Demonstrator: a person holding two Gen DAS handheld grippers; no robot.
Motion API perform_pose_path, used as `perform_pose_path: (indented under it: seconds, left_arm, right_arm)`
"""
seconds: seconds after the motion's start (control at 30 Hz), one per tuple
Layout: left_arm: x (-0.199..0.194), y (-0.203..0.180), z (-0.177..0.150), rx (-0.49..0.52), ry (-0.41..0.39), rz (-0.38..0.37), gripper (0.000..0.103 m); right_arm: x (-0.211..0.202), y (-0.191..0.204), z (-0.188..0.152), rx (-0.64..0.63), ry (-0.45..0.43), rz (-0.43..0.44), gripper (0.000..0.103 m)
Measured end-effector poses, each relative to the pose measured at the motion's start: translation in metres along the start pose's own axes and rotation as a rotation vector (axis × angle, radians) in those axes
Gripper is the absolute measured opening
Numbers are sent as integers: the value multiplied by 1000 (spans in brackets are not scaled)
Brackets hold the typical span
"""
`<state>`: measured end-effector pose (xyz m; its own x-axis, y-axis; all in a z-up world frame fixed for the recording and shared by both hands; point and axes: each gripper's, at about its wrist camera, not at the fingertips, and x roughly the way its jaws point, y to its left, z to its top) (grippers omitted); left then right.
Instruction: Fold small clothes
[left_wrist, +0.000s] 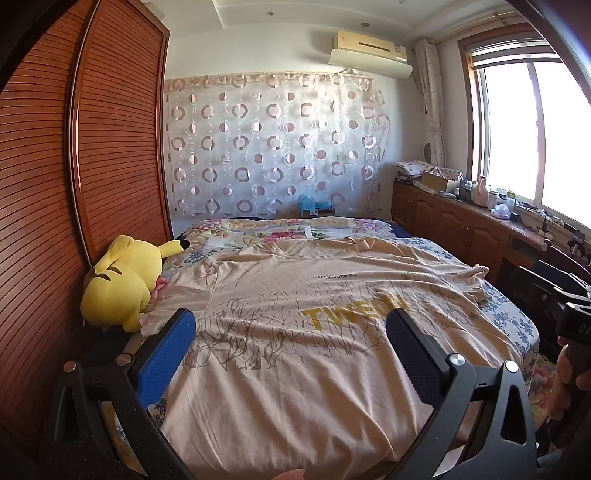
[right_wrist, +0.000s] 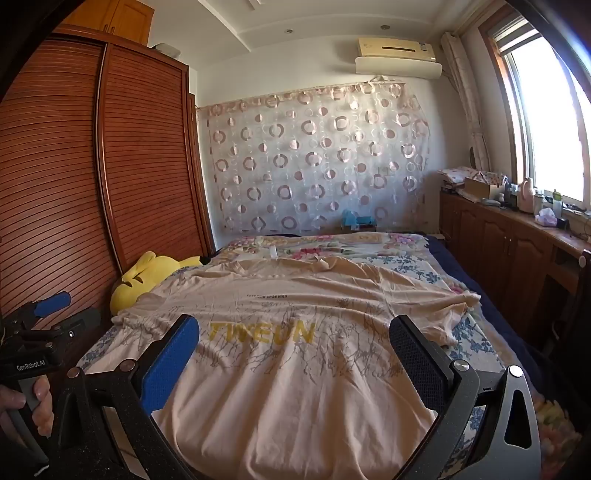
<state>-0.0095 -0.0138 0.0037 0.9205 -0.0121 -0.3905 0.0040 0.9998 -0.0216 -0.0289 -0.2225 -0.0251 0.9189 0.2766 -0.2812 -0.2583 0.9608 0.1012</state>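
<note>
Lying spread flat on the bed (left_wrist: 517, 321), the beige T-shirt (left_wrist: 295, 332) sits beneath both grippers, left gripper (left_wrist: 291, 343) and right gripper (right_wrist: 295, 350), fingers fully apart and empty. Pinching bedsheet along with cloth, or dragging wrinkles, could skew the fold.

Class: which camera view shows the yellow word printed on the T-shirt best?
The right wrist view: the yellow word on the T-shirt lies whole between the open fingers. In the left wrist view the right-hand finger covers its last letters.
</note>
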Motion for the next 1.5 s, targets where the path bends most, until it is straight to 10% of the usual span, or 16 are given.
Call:
perform_pose_path:
  seconds: [0.9, 1.5]
  left_arm:
    - [8, 3, -4, 4, 22, 3, 103]
    - [83, 91, -32, -14, 193, 107, 103]
  right_arm:
    - [5, -3, 0, -2, -1, 8, 103]
    - [86, 4, 3, -111, 88, 141, 103]
